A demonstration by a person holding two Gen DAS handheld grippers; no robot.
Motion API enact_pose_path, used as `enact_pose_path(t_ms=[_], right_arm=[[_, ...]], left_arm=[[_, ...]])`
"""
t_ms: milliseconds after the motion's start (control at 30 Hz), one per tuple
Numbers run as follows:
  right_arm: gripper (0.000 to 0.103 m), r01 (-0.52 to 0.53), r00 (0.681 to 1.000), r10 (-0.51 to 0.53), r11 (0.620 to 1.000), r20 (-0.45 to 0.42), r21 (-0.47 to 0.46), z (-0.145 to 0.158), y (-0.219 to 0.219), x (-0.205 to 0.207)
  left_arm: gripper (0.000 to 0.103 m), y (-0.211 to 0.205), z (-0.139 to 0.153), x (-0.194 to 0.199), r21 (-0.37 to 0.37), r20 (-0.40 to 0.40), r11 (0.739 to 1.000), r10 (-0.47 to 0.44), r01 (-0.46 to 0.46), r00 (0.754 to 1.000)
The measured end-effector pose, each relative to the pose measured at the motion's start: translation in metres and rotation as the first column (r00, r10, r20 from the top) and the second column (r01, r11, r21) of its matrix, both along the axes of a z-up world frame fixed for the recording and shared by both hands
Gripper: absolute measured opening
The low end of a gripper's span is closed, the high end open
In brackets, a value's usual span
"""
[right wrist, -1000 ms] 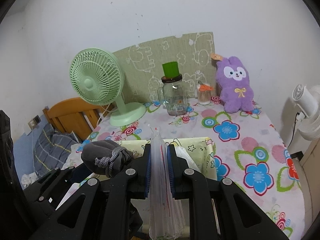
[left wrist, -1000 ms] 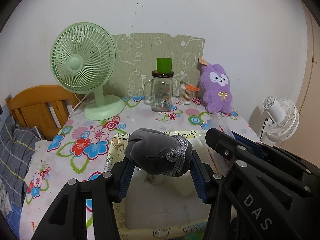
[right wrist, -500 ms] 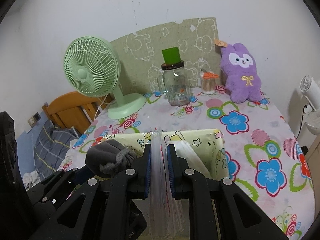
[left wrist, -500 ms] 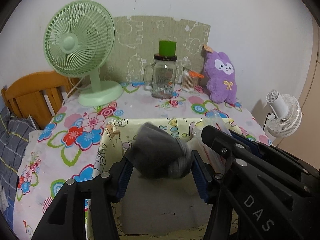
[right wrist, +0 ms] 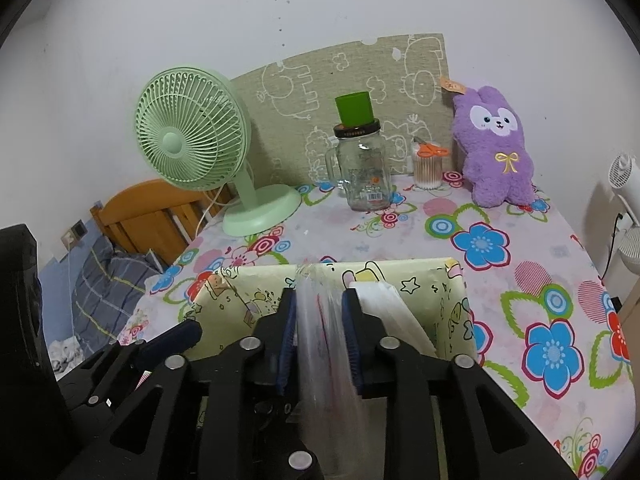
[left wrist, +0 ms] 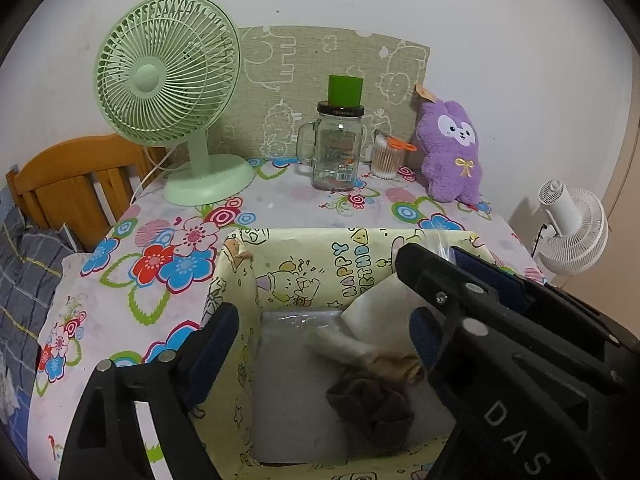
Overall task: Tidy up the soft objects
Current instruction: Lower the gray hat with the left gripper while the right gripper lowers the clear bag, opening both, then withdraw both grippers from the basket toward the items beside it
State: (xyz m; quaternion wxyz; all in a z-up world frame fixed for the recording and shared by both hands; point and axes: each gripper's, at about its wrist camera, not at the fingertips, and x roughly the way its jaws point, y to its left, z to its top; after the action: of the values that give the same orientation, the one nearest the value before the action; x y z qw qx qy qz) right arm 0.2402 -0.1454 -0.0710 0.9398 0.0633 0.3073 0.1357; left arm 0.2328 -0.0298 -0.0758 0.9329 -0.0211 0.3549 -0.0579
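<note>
Socks point(left wrist: 370, 404), released a moment ago, are lying in the box point(left wrist: 240, 276); left gripper point(left wrist: 320, 344) is opening wide, empty; right gripper point(right wrist: 319, 334) is easing open around the bag point(right wrist: 320, 328), storage nearly done

sock bundle point(left wrist: 372, 404) in box point(left wrist: 240, 280), fan point(left wrist: 172, 92) behind

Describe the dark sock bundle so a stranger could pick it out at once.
Start at the yellow cartoon-print box at the near edge of the flowered table, in front of the green fan. On its floor lies the sock bundle, beside a tan cloth. It is the only dark grey thing inside.
</note>
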Motion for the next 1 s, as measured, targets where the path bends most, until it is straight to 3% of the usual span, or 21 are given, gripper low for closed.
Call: enact_pose_path(t_ms=[167, 467, 1000], right_arm=[[0.063, 0.023, 1.000, -0.023, 1.000, 0.020, -0.014, 0.003, 0.001, -0.005], [0.087, 0.061, 0.998, -0.059, 0.997, 0.033, -0.038, 0.013, -0.005, -0.023], [0.096, 0.100, 0.992, -0.094, 0.992, 0.086, -0.071, 0.038, -0.011, -0.073]], left_arm=[[0.092, 0.000, 0.003, -0.006, -0.002, 0.012, 1.000, -0.013, 0.013, 1.000], [0.096, -0.004, 0.014, -0.022, 0.001, 0.041, 0.999, -0.035, 0.035, 0.999], [0.102, -0.011, 0.043, -0.070, 0.054, 0.138, 0.998, -0.036, 0.029, 0.990]])
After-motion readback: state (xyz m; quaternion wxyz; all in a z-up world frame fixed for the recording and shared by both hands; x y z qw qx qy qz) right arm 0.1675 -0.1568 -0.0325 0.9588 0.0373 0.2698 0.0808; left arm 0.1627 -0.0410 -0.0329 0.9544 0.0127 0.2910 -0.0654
